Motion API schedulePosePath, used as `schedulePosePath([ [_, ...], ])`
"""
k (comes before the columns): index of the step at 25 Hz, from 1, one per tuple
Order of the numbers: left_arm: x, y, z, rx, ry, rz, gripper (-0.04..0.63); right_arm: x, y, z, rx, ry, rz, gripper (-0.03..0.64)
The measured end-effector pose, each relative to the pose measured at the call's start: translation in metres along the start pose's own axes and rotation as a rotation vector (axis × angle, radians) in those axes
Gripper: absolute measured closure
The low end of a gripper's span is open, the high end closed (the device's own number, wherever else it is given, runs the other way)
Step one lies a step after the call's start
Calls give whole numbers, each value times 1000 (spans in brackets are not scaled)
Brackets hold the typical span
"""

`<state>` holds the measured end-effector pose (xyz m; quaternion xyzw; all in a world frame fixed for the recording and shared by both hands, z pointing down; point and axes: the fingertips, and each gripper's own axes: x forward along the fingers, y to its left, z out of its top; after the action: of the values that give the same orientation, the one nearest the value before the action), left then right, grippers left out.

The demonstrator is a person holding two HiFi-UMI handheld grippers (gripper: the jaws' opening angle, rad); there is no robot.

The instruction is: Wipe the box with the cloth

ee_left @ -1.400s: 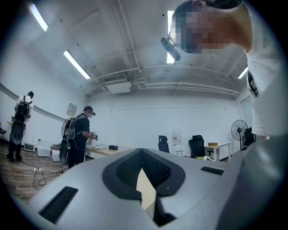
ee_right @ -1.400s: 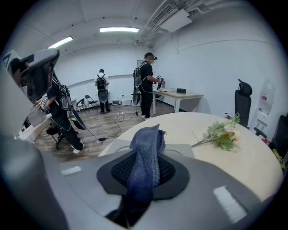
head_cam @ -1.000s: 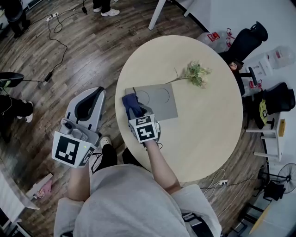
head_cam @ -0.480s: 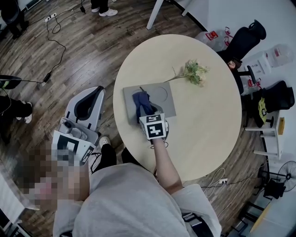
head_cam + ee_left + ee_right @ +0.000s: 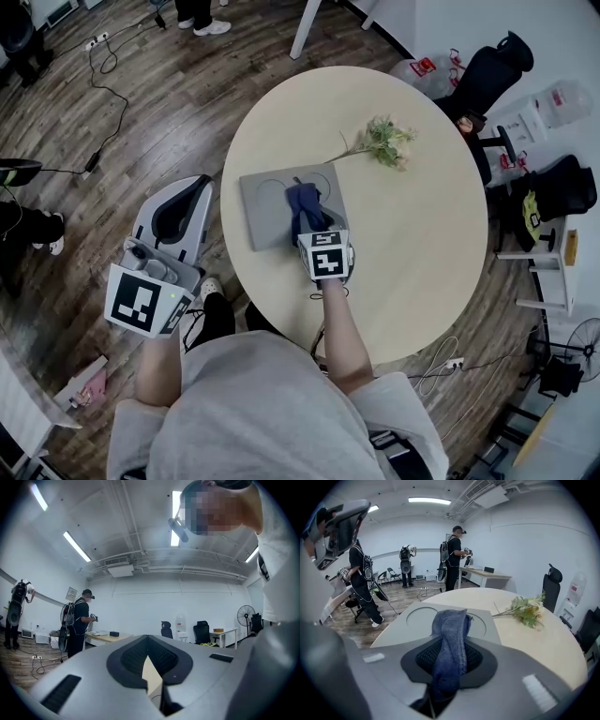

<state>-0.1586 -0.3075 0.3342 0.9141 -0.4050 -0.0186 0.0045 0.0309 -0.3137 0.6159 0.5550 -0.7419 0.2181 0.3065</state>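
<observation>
Now my right gripper (image 5: 315, 231) clamps the blue cloth (image 5: 305, 204), which lies on the grey box (image 5: 267, 208) on the table (image 5: 422, 216); my left gripper (image 5: 180, 202), closed and empty, hangs beside the table.

The right gripper (image 5: 449, 665) has its jaws clamped on a blue cloth (image 5: 451, 637), and the free end of the cloth flops forward onto a flat grey box (image 5: 417, 620) with two round recesses in its top. The box sits on a round pale table (image 5: 539, 644), and a sprig of flowers (image 5: 526, 609) lies off to the right, apart from the box. Further back there's a black office chair (image 5: 551, 588) and a few people in dark clothes (image 5: 452, 557) standing around
</observation>
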Motion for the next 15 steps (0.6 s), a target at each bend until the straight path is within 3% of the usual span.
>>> schedulePosePath([
  [15,15,-31,0,13,9,-12,588,-20,-66,-21,26,-26,-80,537],
])
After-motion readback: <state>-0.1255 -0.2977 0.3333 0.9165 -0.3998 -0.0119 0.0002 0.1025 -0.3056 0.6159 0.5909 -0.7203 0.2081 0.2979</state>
